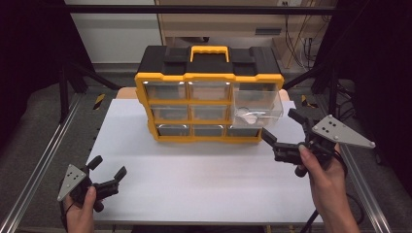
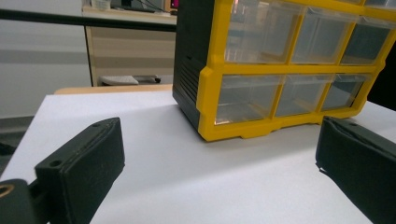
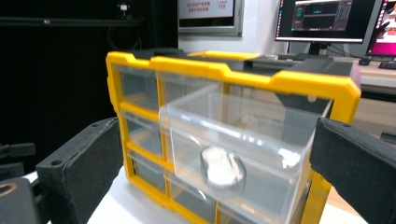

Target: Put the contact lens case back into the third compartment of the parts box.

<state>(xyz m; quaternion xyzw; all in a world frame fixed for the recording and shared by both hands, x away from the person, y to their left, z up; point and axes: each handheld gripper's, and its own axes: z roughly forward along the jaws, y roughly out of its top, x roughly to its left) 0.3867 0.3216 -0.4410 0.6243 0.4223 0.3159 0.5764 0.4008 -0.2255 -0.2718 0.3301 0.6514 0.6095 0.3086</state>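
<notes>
One drawer (image 1: 257,104) pulled out of nine.

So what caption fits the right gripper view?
Open hand-held gripper faces a pulled-out clear drawer holding a white thing.

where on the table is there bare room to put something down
The widest free patch is the white table in front of the yellow organizer, between the left gripper and the right gripper. A narrower bare strip runs left of the organizer. It is crowded at the right, where the pulled-out clear drawer juts toward the open right gripper.
</notes>
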